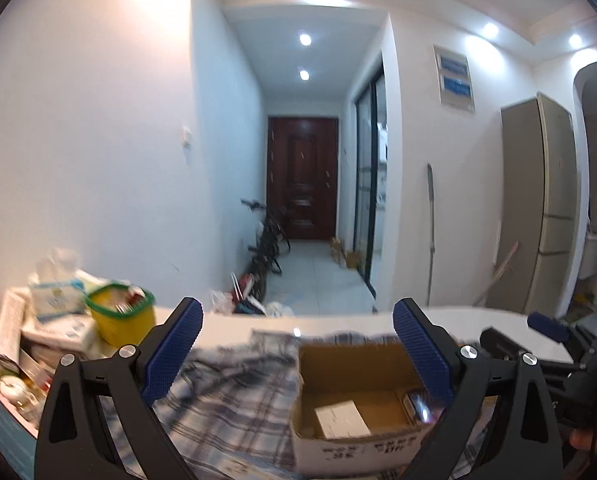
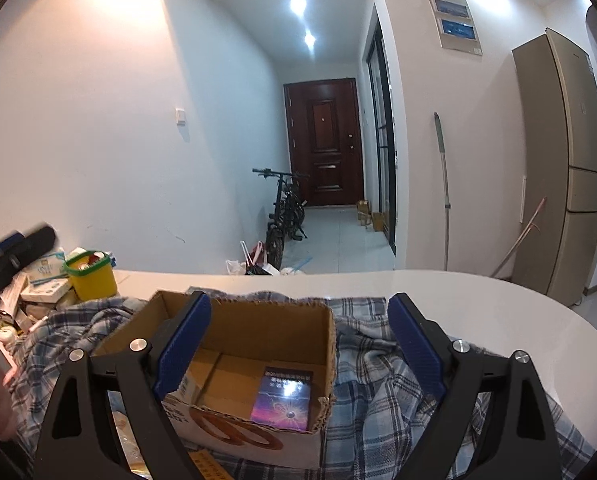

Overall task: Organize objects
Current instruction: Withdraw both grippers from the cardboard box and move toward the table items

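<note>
Cardboard box (image 2: 254, 344), brown and open at the top, sits on a blue and white checked cloth (image 2: 382, 392) spread over your white, shiny table (image 2: 478, 300). Inside the box you have a flat purple packet with a shiny front (image 2: 282, 400) and a small white box (image 1: 340, 418). The purple packet lies near the right wall of the box.

Your left gripper (image 1: 296, 350) hangs above the cloth and the box with its blue fingers (image 1: 173, 350) spread wide, and it holds nothing. Your right gripper (image 2: 300, 350) hangs over the box with its fingers wide apart too, and it also holds nothing.

At the left end of the table you have a yellow tub with a green rim (image 2: 90, 274). Beside it sits a messy pile of small white and blue boxes (image 1: 54, 312).
</note>
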Motion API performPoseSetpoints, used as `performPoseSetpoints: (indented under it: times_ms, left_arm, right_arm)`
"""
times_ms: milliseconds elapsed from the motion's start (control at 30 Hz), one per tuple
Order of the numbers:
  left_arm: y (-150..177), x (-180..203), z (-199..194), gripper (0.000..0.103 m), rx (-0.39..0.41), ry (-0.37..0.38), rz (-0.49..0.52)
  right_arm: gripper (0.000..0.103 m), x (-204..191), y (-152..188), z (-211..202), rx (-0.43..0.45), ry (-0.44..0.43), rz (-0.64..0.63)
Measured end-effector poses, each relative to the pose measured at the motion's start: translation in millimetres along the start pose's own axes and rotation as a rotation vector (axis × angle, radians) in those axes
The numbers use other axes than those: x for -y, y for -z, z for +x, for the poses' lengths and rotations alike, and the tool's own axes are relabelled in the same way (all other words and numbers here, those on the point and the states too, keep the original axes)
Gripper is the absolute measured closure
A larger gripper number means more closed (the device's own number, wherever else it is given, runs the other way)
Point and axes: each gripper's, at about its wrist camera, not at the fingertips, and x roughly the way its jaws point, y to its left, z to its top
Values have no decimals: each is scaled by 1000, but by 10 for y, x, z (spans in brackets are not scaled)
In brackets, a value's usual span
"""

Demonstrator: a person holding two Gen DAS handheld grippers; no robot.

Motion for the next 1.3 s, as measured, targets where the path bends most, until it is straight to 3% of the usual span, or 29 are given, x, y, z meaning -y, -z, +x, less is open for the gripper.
performPoseSetpoints:
  times_ms: [133, 367, 633, 833, 1067, 1300]
  left_arm:
    - [-222, -63, -224, 5, 26, -11, -22]
    - [-506, -59, -606, 5, 72, 52, -18]
    - [-542, 91, -1264, 0, 157, 102, 60]
    - [-486, 48, -1629, 0, 157, 59, 28]
    - [-318, 113, -1879, 0, 141, 84, 65]
    - [-361, 152, -1921, 0, 148, 106, 56]
  right_arm:
    - [14, -30, -185, -248, 72, -4, -7]
    - [13, -87, -531, -831, 176, -63, 18]
    - [1, -244, -598, -1490, 303, -38, -5]
    - [1, -322, -542, -1827, 306, -63, -1]
    - [1, -371, -371, -2125, 331, -54, 5]
    - [1, -410, -398, -2254, 360, -17, -42]
